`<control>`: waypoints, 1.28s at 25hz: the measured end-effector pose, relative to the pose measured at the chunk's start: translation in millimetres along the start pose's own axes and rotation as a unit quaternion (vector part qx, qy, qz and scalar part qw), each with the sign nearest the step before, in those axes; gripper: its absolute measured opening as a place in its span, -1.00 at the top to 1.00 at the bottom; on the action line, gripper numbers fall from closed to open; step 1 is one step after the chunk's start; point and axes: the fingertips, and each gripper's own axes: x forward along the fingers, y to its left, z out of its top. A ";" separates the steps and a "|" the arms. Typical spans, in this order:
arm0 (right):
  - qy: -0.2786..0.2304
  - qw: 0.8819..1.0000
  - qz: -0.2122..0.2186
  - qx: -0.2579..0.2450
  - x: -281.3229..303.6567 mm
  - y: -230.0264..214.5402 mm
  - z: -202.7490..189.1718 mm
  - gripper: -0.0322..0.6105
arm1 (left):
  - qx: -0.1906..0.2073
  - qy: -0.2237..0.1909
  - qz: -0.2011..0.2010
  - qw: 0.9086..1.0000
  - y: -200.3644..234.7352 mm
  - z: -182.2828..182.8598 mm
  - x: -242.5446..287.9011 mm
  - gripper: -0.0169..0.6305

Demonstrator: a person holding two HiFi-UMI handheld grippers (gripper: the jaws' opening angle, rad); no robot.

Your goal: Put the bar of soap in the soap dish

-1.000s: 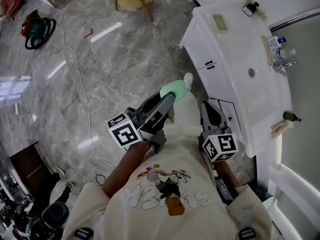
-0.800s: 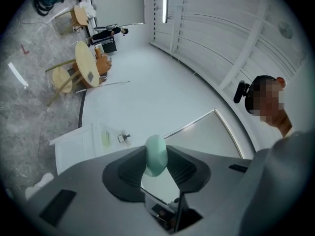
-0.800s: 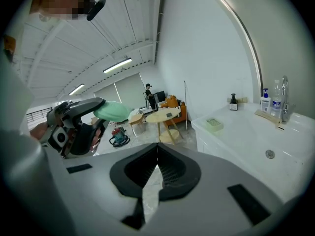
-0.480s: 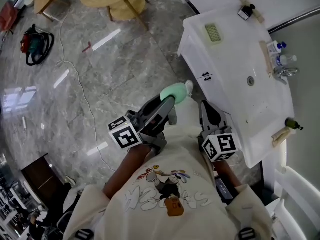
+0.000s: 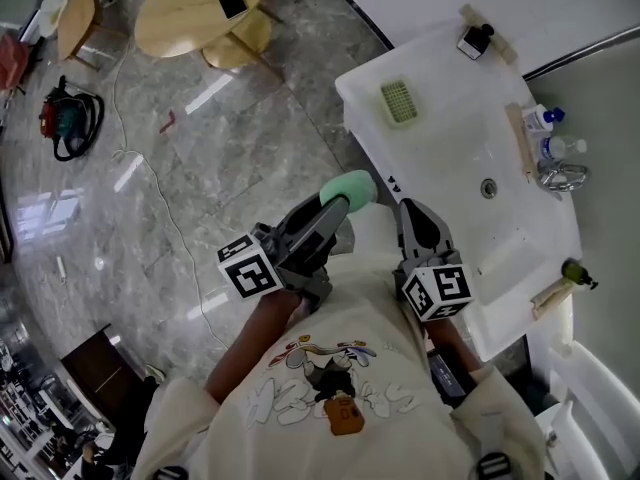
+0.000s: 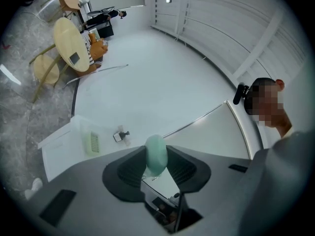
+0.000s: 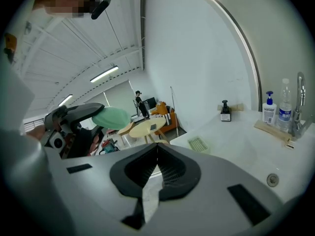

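Gripping of the bar of soap (image 6: 156,154) by the left gripper (image 6: 156,157) is recorded: the pale green bar is clamped on edge between the two dark pads, with its rounded end standing out past the jaw tips. In the head view the bar is held in the air over the grey stone floor (image 5: 200,168), just off the front edge of the white counter (image 5: 450,78), and touches nothing but the pads.

The right gripper (image 7: 156,149) is noted clenched, its jaw tips pressed together with nothing between them. It is held beside the left gripper, close to the counter's front edge.

The soap dish (image 5: 399,102), a light green slotted tray, is seen lying flat and empty near the counter's corner on the open-floor side, well apart from the soap. A drain (image 5: 488,188) is noted in the basin toward the middle of the counter. A faucet (image 5: 555,175) and two clear bottles (image 5: 548,133) are placed along the wall-side edge. A small dark bottle (image 5: 474,38) is set at the far corner. A round wooden table (image 5: 185,13) is observed on the floor beyond.
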 end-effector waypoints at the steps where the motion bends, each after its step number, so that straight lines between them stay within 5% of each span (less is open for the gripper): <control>1: -0.001 1.000 0.001 0.002 4.5 -6.4 5.4 0.88 | 0.000 0.004 0.001 1.000 2.4 2.0 10.4 0.53; 19: -0.025 0.999 0.018 0.020 57.1 -103.2 59.6 0.88 | 0.036 0.140 0.009 0.990 54.7 10.2 136.3 0.53; 32: -0.016 0.995 -0.027 0.094 83.8 -131.0 35.0 0.88 | 0.090 0.266 0.010 0.960 90.0 2.1 169.6 0.53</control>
